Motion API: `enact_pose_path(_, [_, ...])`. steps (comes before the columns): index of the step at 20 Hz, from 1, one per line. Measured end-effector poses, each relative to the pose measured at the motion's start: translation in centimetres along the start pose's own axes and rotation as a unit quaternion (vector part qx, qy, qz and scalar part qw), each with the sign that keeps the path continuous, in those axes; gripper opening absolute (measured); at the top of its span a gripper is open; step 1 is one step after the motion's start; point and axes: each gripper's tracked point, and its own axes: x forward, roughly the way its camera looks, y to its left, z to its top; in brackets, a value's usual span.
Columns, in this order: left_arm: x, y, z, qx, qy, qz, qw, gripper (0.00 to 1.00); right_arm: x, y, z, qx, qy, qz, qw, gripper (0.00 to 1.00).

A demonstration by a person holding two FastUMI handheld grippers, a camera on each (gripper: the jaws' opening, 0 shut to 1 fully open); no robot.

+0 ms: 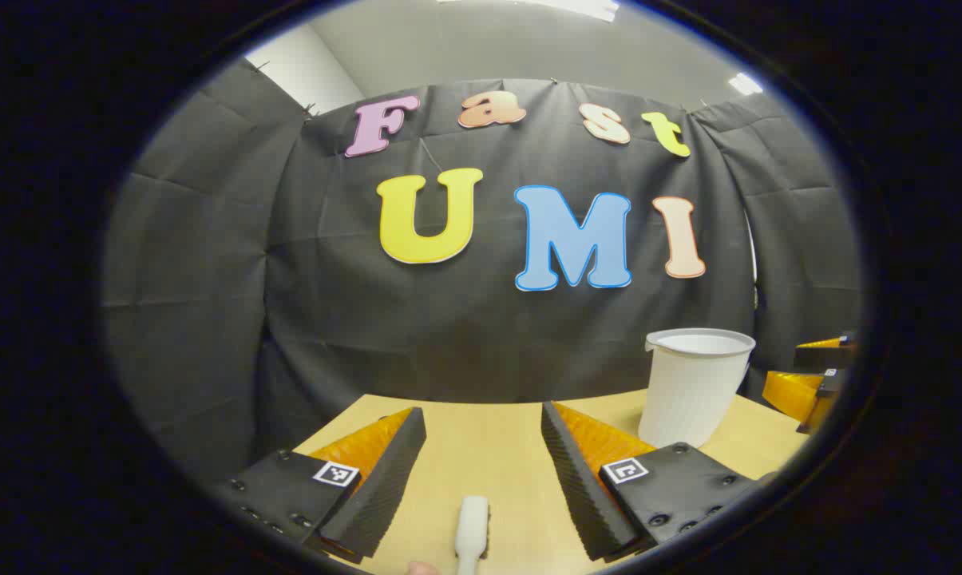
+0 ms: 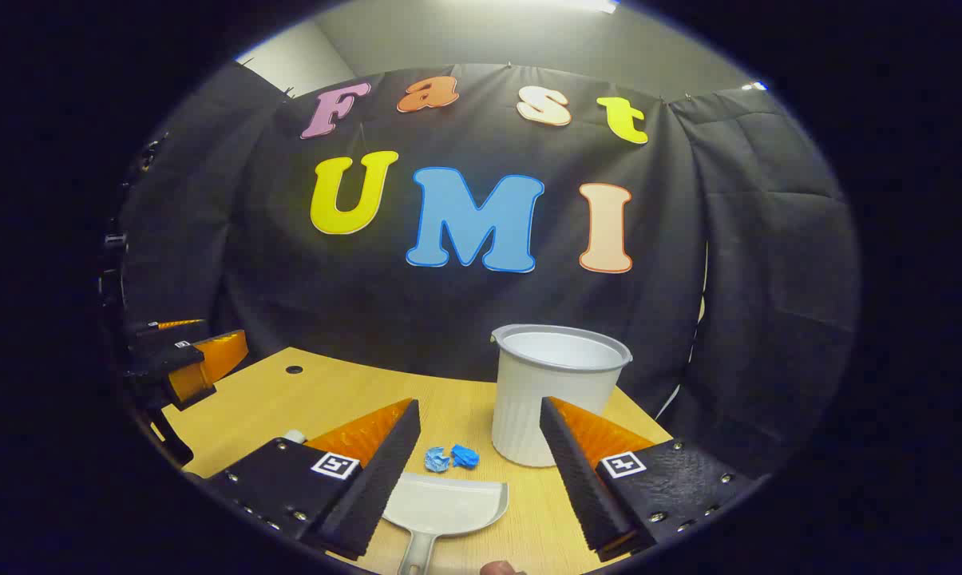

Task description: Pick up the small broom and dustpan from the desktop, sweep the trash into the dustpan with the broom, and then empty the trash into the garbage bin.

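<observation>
Left gripper view: left gripper (image 1: 483, 447) has its fingers spread apart, nothing between them yet, hovering over the desktop (image 1: 496, 423). White broom handle (image 1: 473, 531) lies on the wood right below the gap, end pointing toward the camera. White garbage bin (image 1: 694, 383) stands upright past the right-hand finger; the other gripper peeks in beyond the bin at the edge.

Right gripper view: right gripper (image 2: 479, 447) is also wide apart and empty. Dustpan (image 2: 447, 503) lies flat between and below its fingers, grey handle (image 2: 417, 555) toward the camera, mouth facing the bin. Two blue crumpled paper scraps (image 2: 451, 458) sit just beyond the dustpan's front lip, left of the bin's base.

Step in hand looks like the pickup, neither tool gripped. Advice: drop each gripper straight down, centre the handle in the gap, close squarely across it, keep the pan level so its lip stays beside the scraps, and steer clear of the bin.
</observation>
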Motion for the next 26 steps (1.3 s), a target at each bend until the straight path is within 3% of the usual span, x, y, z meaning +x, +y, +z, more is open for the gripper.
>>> enact_pose_path(18, [2.3, 1.1, -1.2, 0.006, 0.024, -0.033, 0.999, 0.95, 1.6, 2.4, -0.4, 0.003, 0.02, -0.006, 1.0, 0.94])
enact_pose_path(26, [2.4, 0.8, -6.5, 0.005, 0.118, -0.047, 0.992, 0.95, 2.2, 2.7, -4.4, 0.026, 0.101, 0.005, 0.994, 0.94])
